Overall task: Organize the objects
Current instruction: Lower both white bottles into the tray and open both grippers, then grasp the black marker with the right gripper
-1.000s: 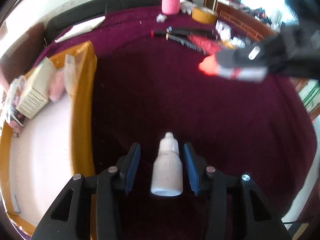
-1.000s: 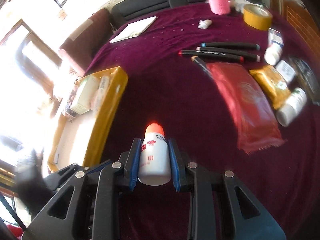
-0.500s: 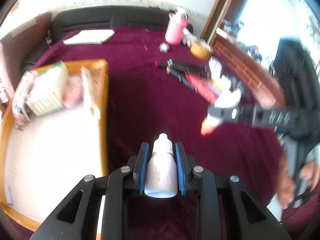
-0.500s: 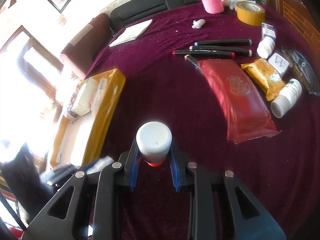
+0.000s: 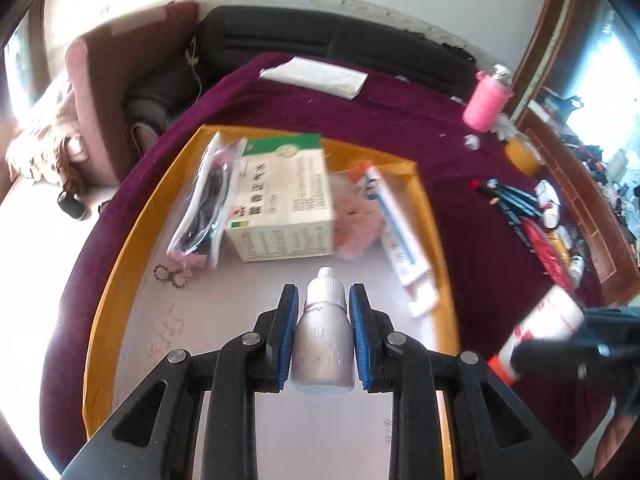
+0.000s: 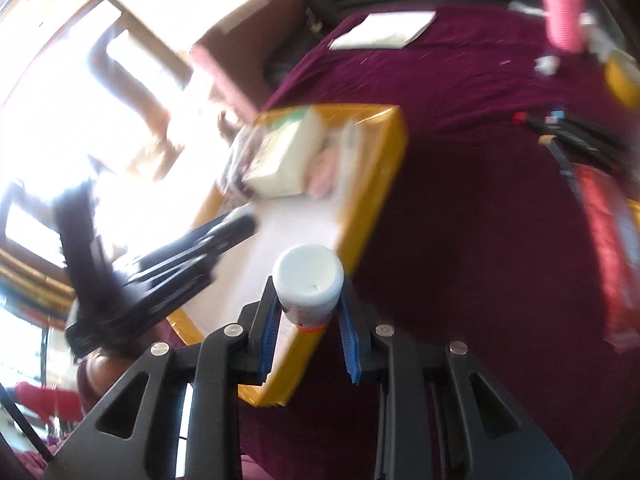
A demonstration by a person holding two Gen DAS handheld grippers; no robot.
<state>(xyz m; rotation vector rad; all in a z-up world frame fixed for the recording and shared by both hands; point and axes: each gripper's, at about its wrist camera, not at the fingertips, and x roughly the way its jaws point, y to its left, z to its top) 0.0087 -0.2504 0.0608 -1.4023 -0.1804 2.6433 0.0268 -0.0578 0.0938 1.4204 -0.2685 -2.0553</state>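
My left hand-held gripper [image 5: 323,304] is clamped on a small white dropper bottle [image 5: 323,344], hanging over the white floor of the yellow tray [image 5: 116,280]. To its right, my right hand-held gripper [image 6: 308,312] grips a white bottle [image 6: 308,280], base toward the camera, above the tray's near edge.

Chinese characters on green-and-cream box [image 5: 284,200], too blurred to read. Small printed digits on neck of white dropper bottle [image 5: 323,344], unclear. Red print on orange-capped bottle [image 5: 540,328], illegible.
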